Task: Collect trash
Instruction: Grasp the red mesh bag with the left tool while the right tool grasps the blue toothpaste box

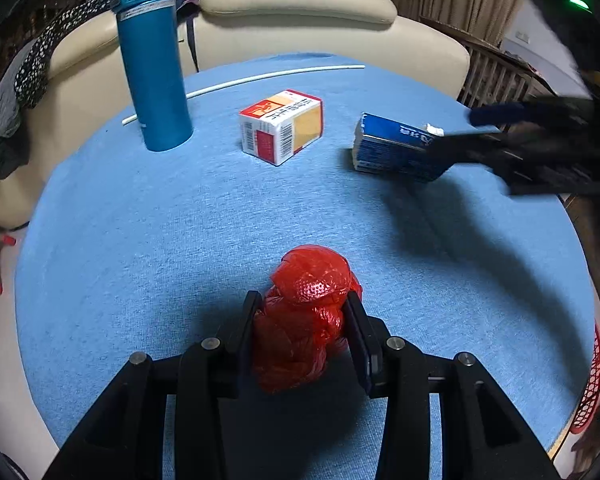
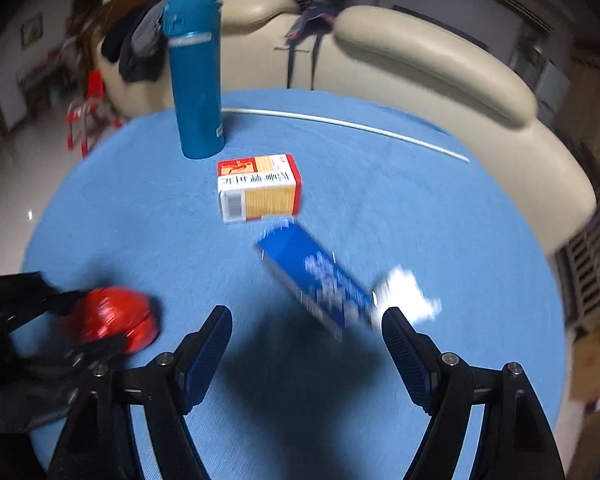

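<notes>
I have the left tongs [image 1: 302, 320] clenched on the crumpled red bag [image 1: 306, 312], squeezed between both pads, near my edge of the blue desk [image 1: 140, 220]. The right tongs [image 2: 306, 334] stand released with nothing between the pads, the blue box [image 2: 316, 280] just ahead of them and a white scrap [image 2: 404, 292] at its nearer end. The blue box lies just right of the red-and-white box [image 1: 282, 126], which itself sits right of the tall blue bottle [image 1: 152, 60].

I judge the step in hand is carrying off the red bag while lining up on the blue box — next I must straddle that box squarely and close.

The right view is badly smeared — the print on the box is unreadable. In the left view the right tongs cover the end of the blue box. No bin shows for certain; a red mesh thing [image 1: 592, 384] is cut off at the desk's right edge.
</notes>
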A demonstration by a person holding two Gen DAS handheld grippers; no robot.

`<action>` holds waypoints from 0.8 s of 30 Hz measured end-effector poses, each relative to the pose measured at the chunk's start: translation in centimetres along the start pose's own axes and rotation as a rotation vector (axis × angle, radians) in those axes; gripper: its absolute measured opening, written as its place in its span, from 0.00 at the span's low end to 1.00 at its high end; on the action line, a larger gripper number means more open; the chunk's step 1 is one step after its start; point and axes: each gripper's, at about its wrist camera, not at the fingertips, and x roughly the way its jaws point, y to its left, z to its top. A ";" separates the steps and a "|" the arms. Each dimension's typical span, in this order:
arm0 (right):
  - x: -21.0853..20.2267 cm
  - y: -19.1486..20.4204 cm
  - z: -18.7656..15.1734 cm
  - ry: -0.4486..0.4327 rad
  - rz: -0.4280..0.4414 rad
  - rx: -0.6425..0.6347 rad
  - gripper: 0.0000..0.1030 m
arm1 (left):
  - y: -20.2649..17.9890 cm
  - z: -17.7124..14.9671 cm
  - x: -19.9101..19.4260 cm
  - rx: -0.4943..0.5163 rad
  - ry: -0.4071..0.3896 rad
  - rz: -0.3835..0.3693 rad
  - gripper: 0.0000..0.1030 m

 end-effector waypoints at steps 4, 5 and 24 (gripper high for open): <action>3.6 0.3 1.8 0.055 -0.016 -0.053 0.78 | 0.3 0.5 0.2 -0.014 0.003 -0.007 0.42; 4.6 0.3 1.9 0.076 -0.020 -0.071 0.78 | 0.4 0.6 0.2 -0.015 0.004 -0.008 0.42; 0.2 -3.6 -5.6 0.065 0.149 0.369 0.36 | -1.6 -0.2 -0.5 -0.012 0.022 0.004 0.42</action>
